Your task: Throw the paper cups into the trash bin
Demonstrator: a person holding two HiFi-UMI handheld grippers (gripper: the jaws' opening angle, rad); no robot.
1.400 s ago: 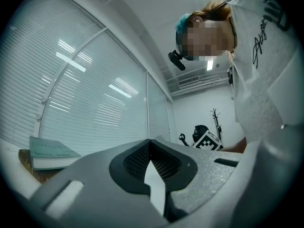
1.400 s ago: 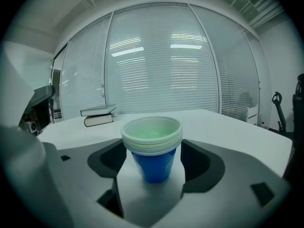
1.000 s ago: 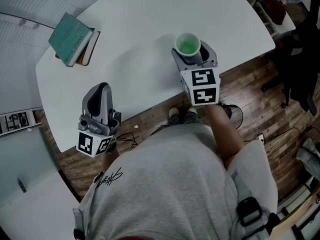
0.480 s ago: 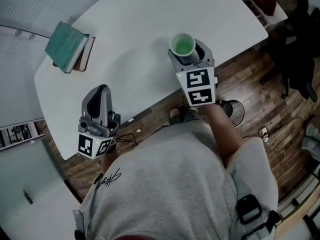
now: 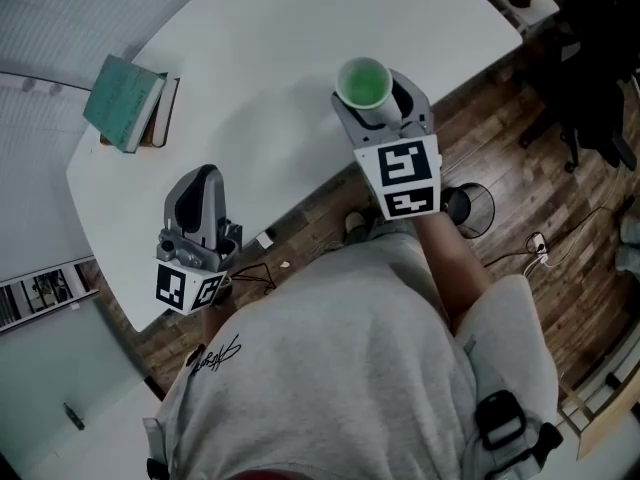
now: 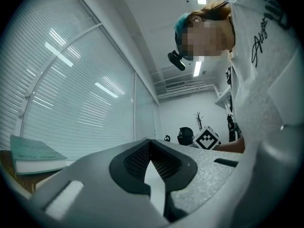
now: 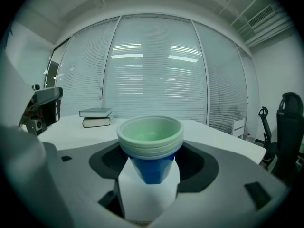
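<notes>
The white table (image 5: 270, 58) curved in front of me, with a stack of books (image 5: 128, 103) near its far left edge. My left gripper (image 5: 202, 183) hung over the near edge, jaws together on nothing. My right gripper (image 5: 372, 103) was clamped on the nested paper cups (image 7: 150, 137), blue outside and green inside, upright above the table's near edge.

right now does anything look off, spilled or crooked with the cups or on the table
Nothing stands out. The right gripper holds a nested stack of paper cups upright, with no spill visible. The left gripper is shut and empty. Two books lie stacked near the white table's far left edge, which is untidy at most.
</notes>
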